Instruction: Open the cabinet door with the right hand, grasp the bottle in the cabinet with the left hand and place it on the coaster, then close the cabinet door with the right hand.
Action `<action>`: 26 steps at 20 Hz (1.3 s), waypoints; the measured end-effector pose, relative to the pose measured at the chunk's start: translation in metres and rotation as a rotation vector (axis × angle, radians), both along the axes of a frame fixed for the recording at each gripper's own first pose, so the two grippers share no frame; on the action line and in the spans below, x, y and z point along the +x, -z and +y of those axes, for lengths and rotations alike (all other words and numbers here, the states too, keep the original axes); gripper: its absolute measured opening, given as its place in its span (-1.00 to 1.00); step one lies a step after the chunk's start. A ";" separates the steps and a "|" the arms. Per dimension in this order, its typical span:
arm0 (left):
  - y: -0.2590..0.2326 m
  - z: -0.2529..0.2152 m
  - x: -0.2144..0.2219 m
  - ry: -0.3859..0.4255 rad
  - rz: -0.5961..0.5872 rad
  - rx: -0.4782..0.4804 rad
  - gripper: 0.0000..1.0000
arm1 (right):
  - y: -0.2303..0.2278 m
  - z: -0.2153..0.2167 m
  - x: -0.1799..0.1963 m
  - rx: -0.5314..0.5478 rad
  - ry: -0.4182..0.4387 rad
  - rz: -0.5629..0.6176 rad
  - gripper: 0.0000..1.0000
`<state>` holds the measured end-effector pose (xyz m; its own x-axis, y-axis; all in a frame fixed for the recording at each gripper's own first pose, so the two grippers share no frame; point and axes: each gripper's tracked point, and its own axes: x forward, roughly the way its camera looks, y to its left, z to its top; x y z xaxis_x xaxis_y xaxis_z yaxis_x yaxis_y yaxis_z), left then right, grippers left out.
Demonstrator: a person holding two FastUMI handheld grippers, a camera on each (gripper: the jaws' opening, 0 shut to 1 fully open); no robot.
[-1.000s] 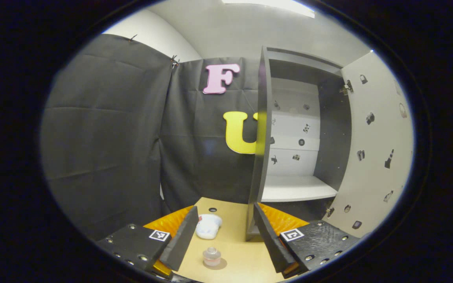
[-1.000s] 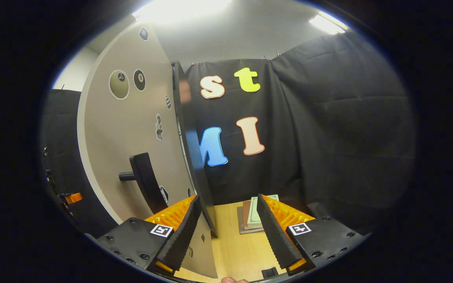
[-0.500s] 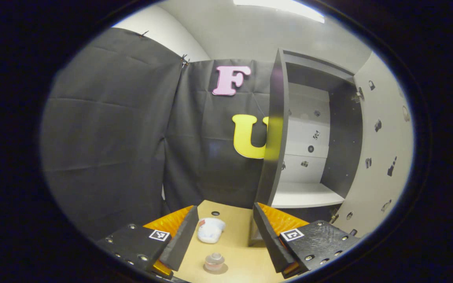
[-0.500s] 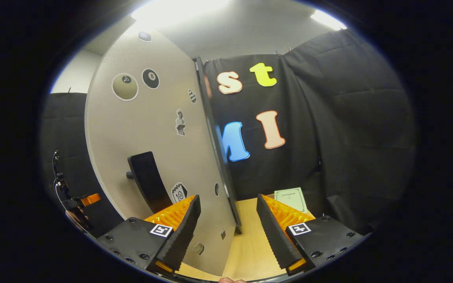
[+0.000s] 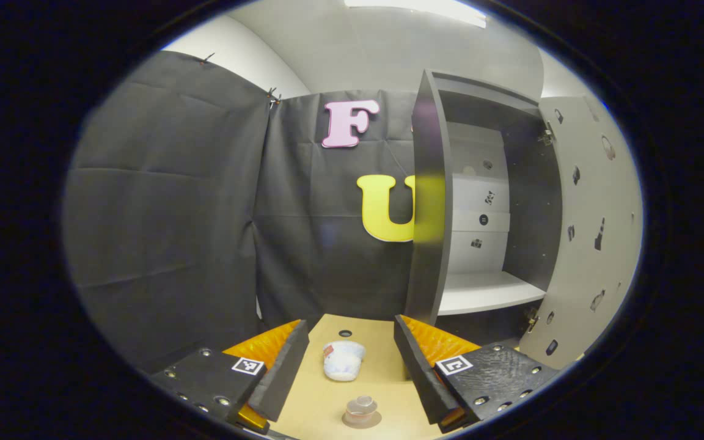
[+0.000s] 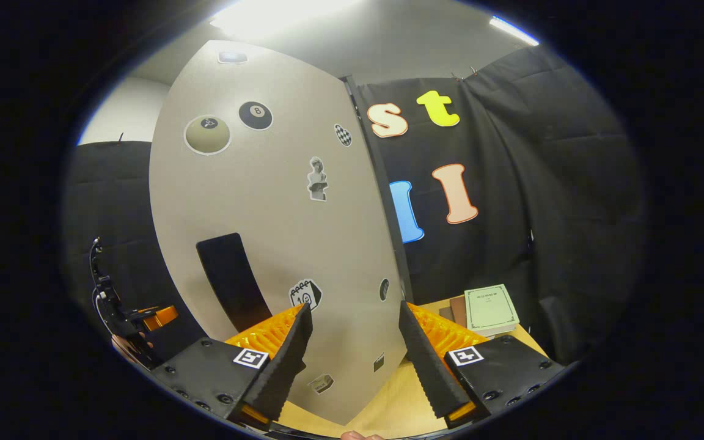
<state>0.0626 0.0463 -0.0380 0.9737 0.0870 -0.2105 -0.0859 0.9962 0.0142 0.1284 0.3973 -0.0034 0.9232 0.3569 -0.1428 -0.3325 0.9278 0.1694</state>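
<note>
The small clear bottle (image 5: 361, 410) stands on its round coaster (image 5: 376, 420) on the wooden table (image 5: 333, 397). Both tools, left (image 5: 351, 360) and right (image 6: 355, 357), are open and empty. The grey stickered cabinet door (image 6: 278, 208) is half open; the right tool can slip off its black handle (image 6: 230, 281).

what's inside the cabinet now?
The grey cabinet shows a bare white shelf and a stickered back panel; its side wall covers the left part, and below the shelf is dark.
</note>
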 end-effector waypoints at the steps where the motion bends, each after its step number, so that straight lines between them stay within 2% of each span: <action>1: 0.003 0.003 0.001 0.002 0.004 0.000 0.70 | 0.002 0.012 0.002 0.006 -0.013 0.002 0.82; 7: 0.010 0.013 -0.001 -0.007 0.026 0.000 0.76 | 0.016 0.085 0.017 -0.002 -0.131 0.040 0.83; 8: 0.010 0.013 -0.002 -0.011 0.027 -0.001 0.76 | 0.017 0.092 0.017 -0.019 -0.149 0.038 0.83; 9: 0.010 0.014 -0.002 -0.016 0.028 -0.002 0.76 | 0.018 0.094 0.016 -0.036 -0.157 0.038 0.74; 11: 0.010 0.013 -0.003 -0.021 0.022 -0.007 0.76 | 0.018 0.095 0.016 -0.048 -0.166 0.029 0.83; 12: 0.009 0.012 -0.003 -0.022 0.020 -0.016 0.69 | 0.016 0.091 0.018 -0.050 -0.162 0.026 0.82; 16: 0.003 -0.006 -0.009 -0.004 0.005 -0.037 0.72 | 0.011 0.052 0.026 -0.056 -0.110 0.023 0.84; 17: -0.001 -0.015 -0.012 0.003 -0.003 -0.043 0.69 | 0.012 0.041 0.027 -0.050 -0.092 0.025 0.67; 19: -0.012 -0.034 -0.016 0.015 -0.021 -0.042 0.69 | 0.010 0.018 0.033 -0.032 -0.059 0.031 0.67; 20: -0.016 -0.041 -0.017 0.019 -0.027 -0.033 0.69 | 0.008 0.006 0.036 -0.025 -0.043 0.031 0.83; 21: -0.020 -0.049 -0.019 0.020 -0.034 -0.020 0.69 | 0.007 -0.006 0.039 -0.019 -0.029 0.030 0.83; 22: -0.026 -0.056 -0.020 0.022 -0.041 -0.010 0.69 | 0.006 -0.016 0.041 -0.014 -0.019 0.027 0.67; 26: -0.037 -0.091 -0.026 0.041 -0.048 -0.028 0.69 | -0.001 -0.048 0.049 0.000 -0.001 0.025 0.83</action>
<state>0.0370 -0.0450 -0.0010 0.9854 0.0410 -0.1654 -0.0445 0.9989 -0.0172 0.1776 0.3497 -0.0027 0.9189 0.3578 -0.1661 -0.3291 0.9275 0.1775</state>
